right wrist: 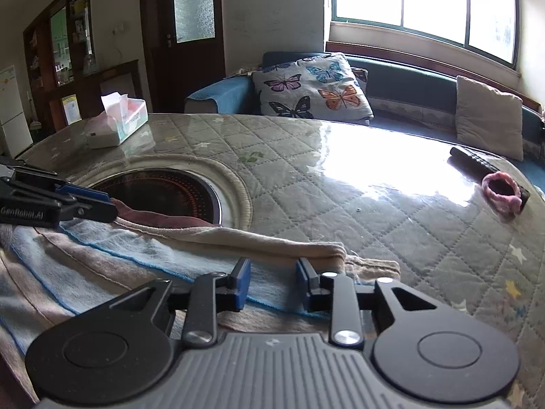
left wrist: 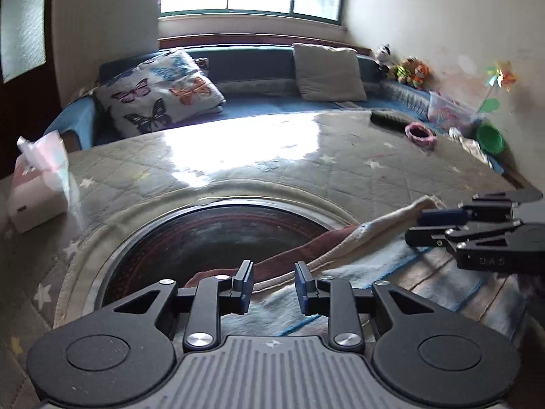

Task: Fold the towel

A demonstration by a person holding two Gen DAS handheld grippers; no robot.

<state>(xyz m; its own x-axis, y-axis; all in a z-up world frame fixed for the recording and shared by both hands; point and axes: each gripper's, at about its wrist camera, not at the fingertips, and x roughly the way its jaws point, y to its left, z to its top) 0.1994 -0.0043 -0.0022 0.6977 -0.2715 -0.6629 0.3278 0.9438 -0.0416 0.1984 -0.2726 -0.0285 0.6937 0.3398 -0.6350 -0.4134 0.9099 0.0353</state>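
Jaws spread on left gripper and right gripper over towel, "GenRobot.AI" printed on left gripper.

Towel lies flat on the table, w/ beige, pale-blue and brownish stripes. Far edge is doubled over into a thick beige fold running from 9 to 3 o'clock in right-wrist view; its maroon underside overlaps the dark round inset at 10 o'clock.

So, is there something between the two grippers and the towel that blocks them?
Nothing visible does. The left gripper and the right gripper are both open, directly over the towel, with only towel showing between their fingers. The tissue box and the pink ring lie far aside.
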